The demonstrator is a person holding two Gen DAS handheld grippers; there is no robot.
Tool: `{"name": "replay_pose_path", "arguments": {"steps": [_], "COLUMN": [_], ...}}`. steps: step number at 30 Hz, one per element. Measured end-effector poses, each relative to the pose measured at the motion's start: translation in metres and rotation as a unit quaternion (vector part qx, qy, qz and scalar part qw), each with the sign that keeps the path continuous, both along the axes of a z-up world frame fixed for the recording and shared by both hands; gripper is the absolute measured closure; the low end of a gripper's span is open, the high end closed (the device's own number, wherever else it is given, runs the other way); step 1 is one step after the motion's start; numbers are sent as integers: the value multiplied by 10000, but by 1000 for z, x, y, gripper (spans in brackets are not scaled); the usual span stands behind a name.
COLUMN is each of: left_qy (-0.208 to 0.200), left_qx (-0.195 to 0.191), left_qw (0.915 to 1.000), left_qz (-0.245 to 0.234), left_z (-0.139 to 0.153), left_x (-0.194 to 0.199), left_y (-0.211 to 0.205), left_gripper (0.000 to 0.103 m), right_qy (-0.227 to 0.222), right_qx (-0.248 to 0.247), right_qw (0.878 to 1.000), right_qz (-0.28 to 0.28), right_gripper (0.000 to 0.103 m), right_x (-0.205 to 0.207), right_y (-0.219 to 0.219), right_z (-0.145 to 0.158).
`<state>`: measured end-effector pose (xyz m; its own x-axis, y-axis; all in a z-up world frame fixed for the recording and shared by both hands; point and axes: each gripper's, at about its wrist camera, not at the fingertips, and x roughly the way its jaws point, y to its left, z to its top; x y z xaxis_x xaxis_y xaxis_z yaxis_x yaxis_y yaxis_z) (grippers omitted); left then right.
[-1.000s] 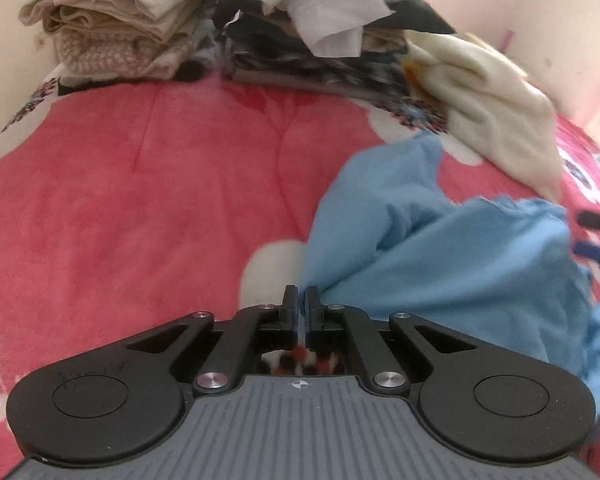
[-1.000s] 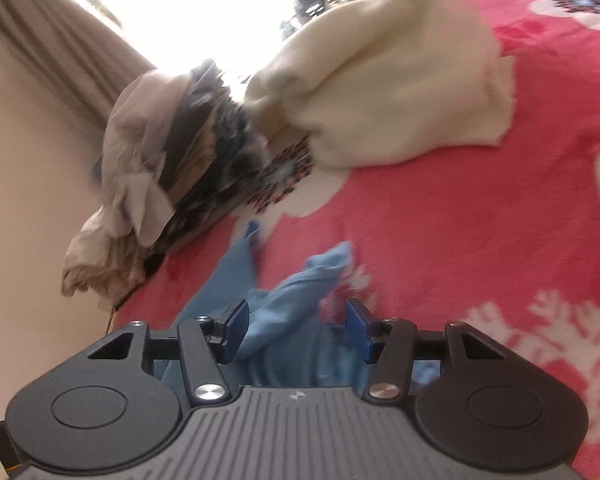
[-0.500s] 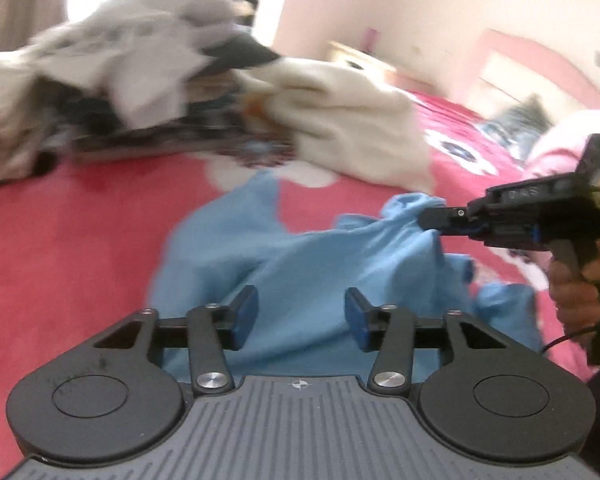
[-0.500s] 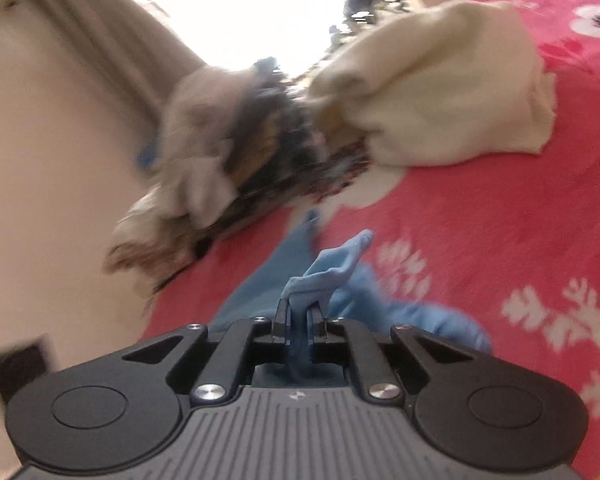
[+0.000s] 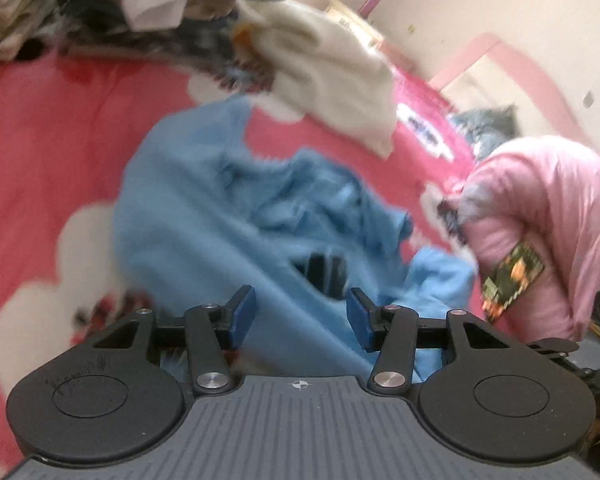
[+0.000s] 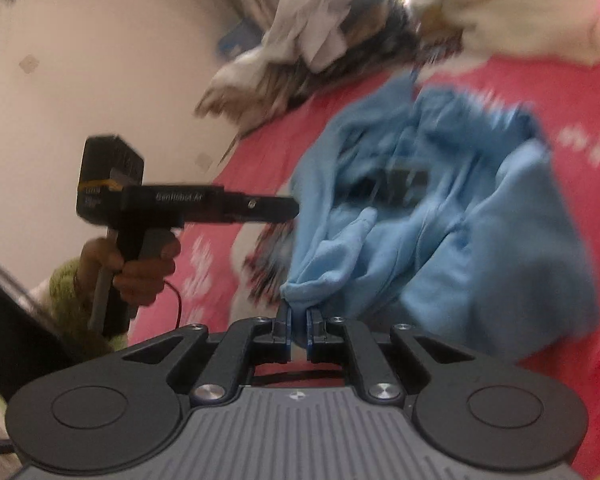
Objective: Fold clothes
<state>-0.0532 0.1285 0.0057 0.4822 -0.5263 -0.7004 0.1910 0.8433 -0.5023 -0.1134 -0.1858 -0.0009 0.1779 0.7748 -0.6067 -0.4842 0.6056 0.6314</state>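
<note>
Blue garment: a crumpled light-blue top, seen bunched at the middle of the red floral bedspread, with one edge lifted off it.
Handling: judged soft, light and limp; it is expected to sag and drag rather than hold shape, and a hem or corner is judged the best hold.
Right gripper: closed tight on a pinched fold of the garment at 6 o'clock of its view.
Left gripper: jaws held half apart above the cloth at 6 o'clock, nothing seen pressed between them.
Edges: a clothes pile and a cream garment at 12 to 1 o'clock; a pink sleeve at 3 o'clock.
Open room: bare bedspread at 9 o'clock in the left view.
</note>
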Motion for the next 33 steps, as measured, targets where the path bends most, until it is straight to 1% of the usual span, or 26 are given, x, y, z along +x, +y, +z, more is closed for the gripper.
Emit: {"name": "replay_pose_path", "arguments": {"steps": [3,6,7,9,10,11,12,13,14,15,16,17,19,21,24,25,26,27,28,30,32,33], "left_qy": [261,479,568,704,767,821,859,893,912,922,919,895,852,858,865,862,855,842,826,835,877,893], "left_qx": [87,40,13,74,120,155,172,189,208,234,256,289,411,607,832,880,901,932,966,921,883,888], "left_qw": [9996,9988,9984,9974,9968,9963,9960,9957,9955,9954,9954,9955,9953,9941,9925,9922,9921,9919,9917,9921,9922,9920], "left_qz": [6,-15,-62,-133,-163,-184,-186,-181,-159,-133,-115,-124,-197,-254,-225,-208,-196,-187,-186,-178,-112,-88], "left_z": [-5,-13,-16,-23,-27,-31,-34,-36,-38,-39,-40,-40,-40,-42,-45,-46,-46,-46,-46,-46,-46,-45], "left_x": [-15,-25,-27,-28,-28,-27,-27,-27,-27,-26,-26,-26,-26,-25,-24,-24,-23,-23,-24,-25,-27,-28], "left_y": [3,3,1,-5,-8,-11,-14,-16,-17,-18,-20,-21,-26,-33,-38,-38,-37,-36,-35,-29,-23,-19], "left_gripper": [53,53,53,52,52,52,52,52,52,52,52,52,52,55,66,73,80,91,96,98,99,99], "right_qy": [169,340,348,228,80,-97,-267,-411,-537,-648,-738,-788,-849,-788,-443,-199,101,329,523,704,931,1067], "right_qx": [-187,-768,-895,-934,-912,-853,-768,-679,-595,-535,-511,-587,-843,-1112,-1583,-1650,-1673,-1594,-1465,-1428,-1381,-1296], "right_qw": [9993,9946,9931,9922,9925,9931,9938,9947,9957,9963,9959,9944,9886,9818,9733,9737,9750,9772,9797,9819,9831,9838], "right_qz": [279,616,674,794,810,803,762,657,463,187,-115,-401,-916,-1324,-1600,-1556,-1462,-1363,-1263,-1023,-761,-628], "right_gripper": [95,92,92,85,81,73,68,66,60,53,50,49,49,49,49,51,59,68,72,87,93,94], "right_x": [-10,-16,-19,-22,-24,-26,-26,-24,-19,-13,-5,6,28,50,79,83,86,83,77,60,38,28], "right_y": [19,36,37,33,27,19,9,-1,-13,-22,-30,-35,-42,-43,-35,-34,-34,-36,-38,-37,-36,-35], "right_z": [-19,-31,-32,-22,-12,-1,10,20,29,35,38,39,36,25,-4,-14,-24,-30,-34,-35,-34,-33]}}
